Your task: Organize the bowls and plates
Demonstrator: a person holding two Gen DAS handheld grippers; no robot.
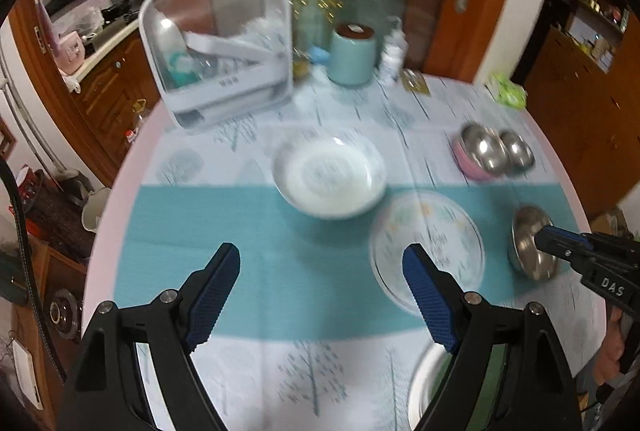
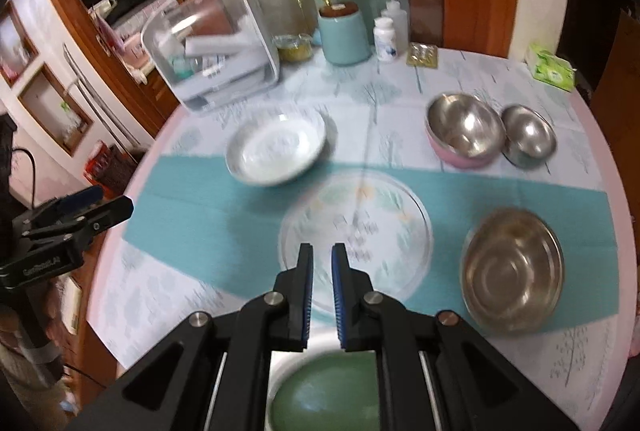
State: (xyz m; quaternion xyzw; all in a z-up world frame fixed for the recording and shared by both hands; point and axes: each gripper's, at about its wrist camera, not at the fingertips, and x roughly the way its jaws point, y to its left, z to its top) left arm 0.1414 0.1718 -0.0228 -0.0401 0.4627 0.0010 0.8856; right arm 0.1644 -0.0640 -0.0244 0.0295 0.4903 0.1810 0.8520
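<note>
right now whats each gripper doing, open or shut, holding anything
left gripper: open, fingers wide apart, holding nothing.
right gripper: fingers nearly together with a narrow gap, nothing between them.

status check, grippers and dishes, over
Left gripper open, empty. Right gripper nearly shut, empty, above glass plate. White bowl and steel bowl untouched. Nothing blocking.

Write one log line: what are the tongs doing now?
left tongs open, empty | right tongs nearly shut, empty | glass plate untouched

Black tool (image 1: 320, 267) — blue ribbed pads (image 1: 427, 297)
</note>
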